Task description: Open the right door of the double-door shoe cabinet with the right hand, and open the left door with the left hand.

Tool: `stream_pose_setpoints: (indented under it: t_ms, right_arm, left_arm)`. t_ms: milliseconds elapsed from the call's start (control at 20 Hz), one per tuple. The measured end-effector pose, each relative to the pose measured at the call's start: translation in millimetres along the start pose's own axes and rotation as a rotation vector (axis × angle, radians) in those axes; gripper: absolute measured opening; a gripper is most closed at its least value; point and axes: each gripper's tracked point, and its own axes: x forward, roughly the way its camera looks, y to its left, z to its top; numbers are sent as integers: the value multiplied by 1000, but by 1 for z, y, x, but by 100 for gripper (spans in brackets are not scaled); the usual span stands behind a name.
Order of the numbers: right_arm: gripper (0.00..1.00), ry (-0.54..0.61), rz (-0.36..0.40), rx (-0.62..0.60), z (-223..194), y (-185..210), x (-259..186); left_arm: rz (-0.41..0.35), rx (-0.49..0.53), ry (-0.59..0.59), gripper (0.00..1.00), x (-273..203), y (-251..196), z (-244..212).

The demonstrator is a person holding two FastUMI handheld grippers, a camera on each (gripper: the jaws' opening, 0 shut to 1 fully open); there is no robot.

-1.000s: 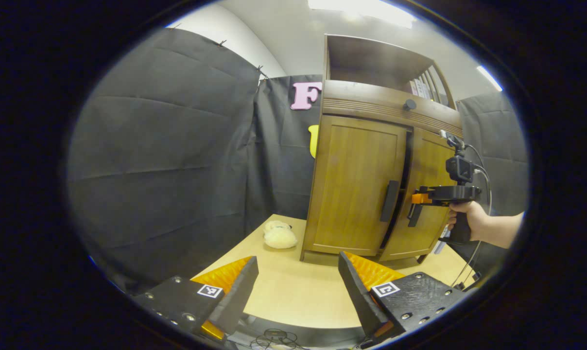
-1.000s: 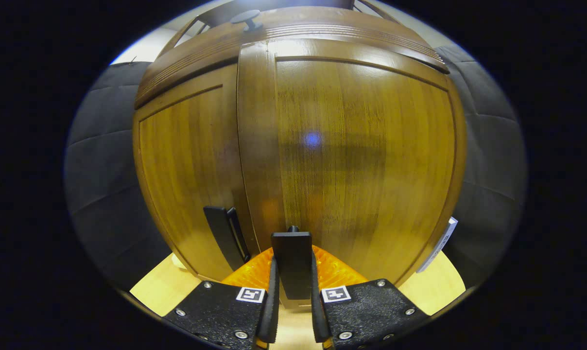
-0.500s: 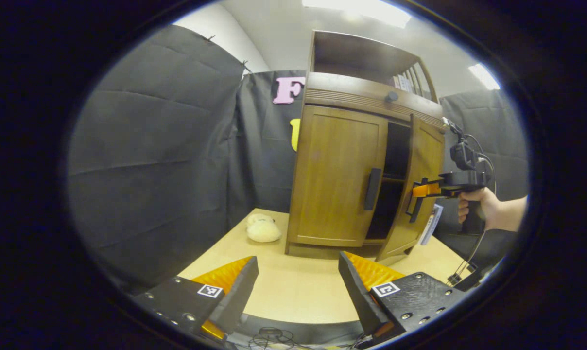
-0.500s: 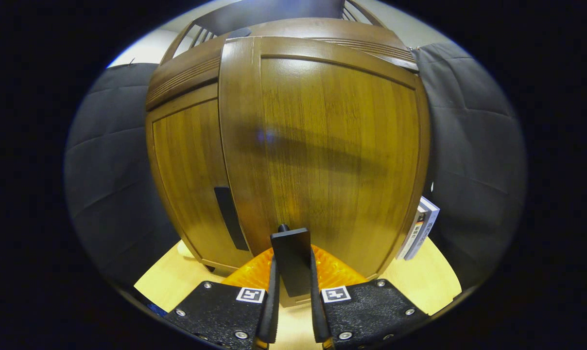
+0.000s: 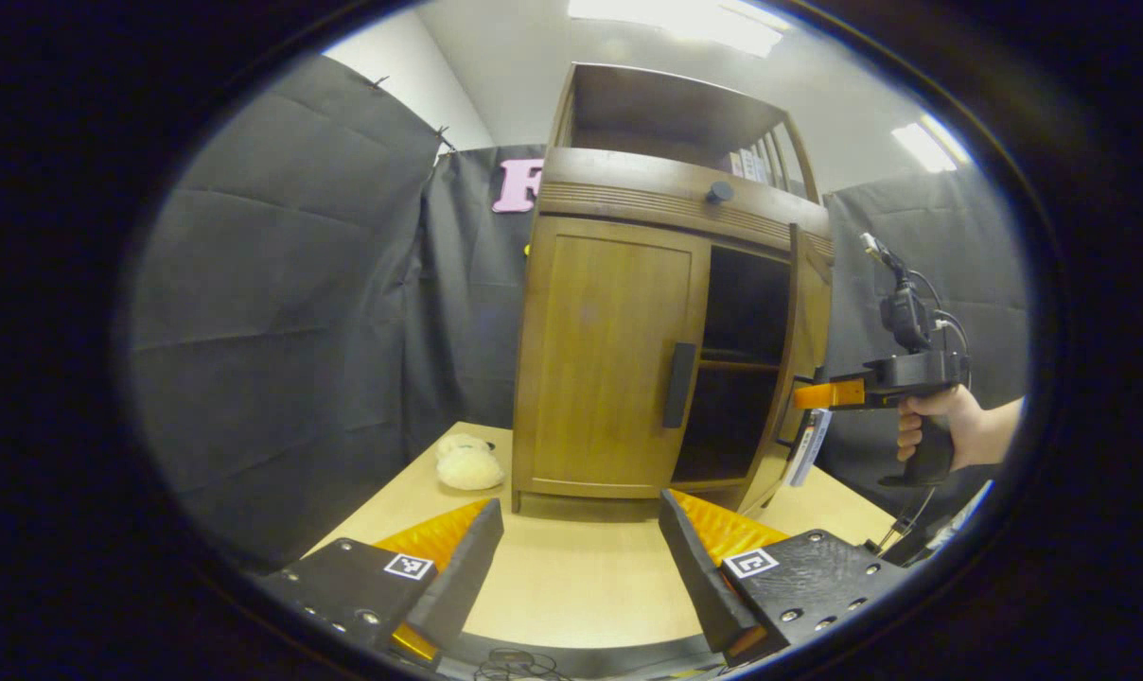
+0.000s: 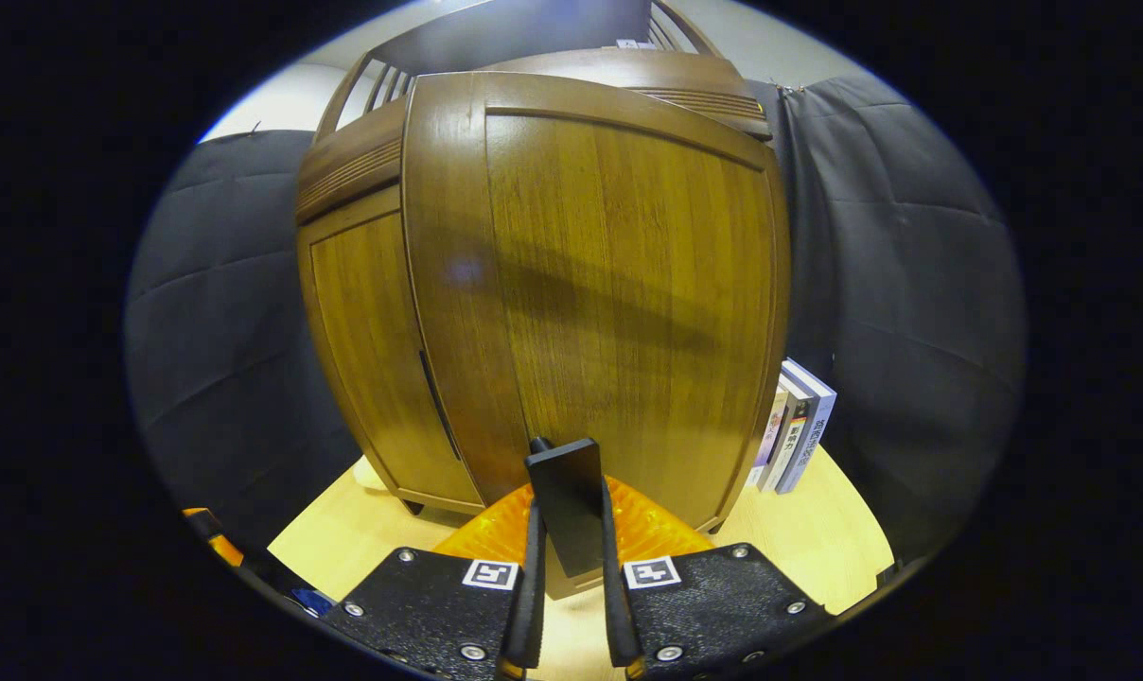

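From my left gripper (image 5: 576, 567), whose fingers are spread wide with nothing between them above the pale wooden surface (image 5: 571, 577), the shoe cabinet (image 5: 666, 331) stands at twelve o'clock. At about ten o'clock from the cabinet's base lies a small fluffy cream object (image 5: 467, 465). The left door (image 5: 609, 355) is shut; its dark vertical handle (image 5: 680, 385) sits on the inner edge, and I judge that bar the place to pinch, since the panel itself is flat and glossy and would likely slip. The door looks like stiff wood on a hinge, so I expect it to swing in a fixed arc rather than pull straight. To the right, the dark interior shows, and the right door (image 5: 803, 369) stands swung out at roughly two o'clock, with a hand (image 5: 940, 426) holding my right gripper (image 5: 817, 394) at its edge. In the right gripper view, the right gripper's fingers are pressed together on the right door's handle (image 6: 567, 501), and books (image 6: 794, 426) stand at three o'clock beside the cabinet
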Motion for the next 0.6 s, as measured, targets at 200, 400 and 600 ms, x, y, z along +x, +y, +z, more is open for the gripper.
stream_pose_setpoints:
  t_ms: [200,400,600]
  right_arm:
    - [27,6,54,-7,-7,-15,-19]
    - [27,6,119,-6,-15,-42,-46]
    - [24,11,158,4,-19,-81,-67]
  left_arm:
    - [34,11,0,100,-1,-4,3]
    - [86,34,17,100,1,-4,4]
    - [105,33,13,95,4,-7,11]
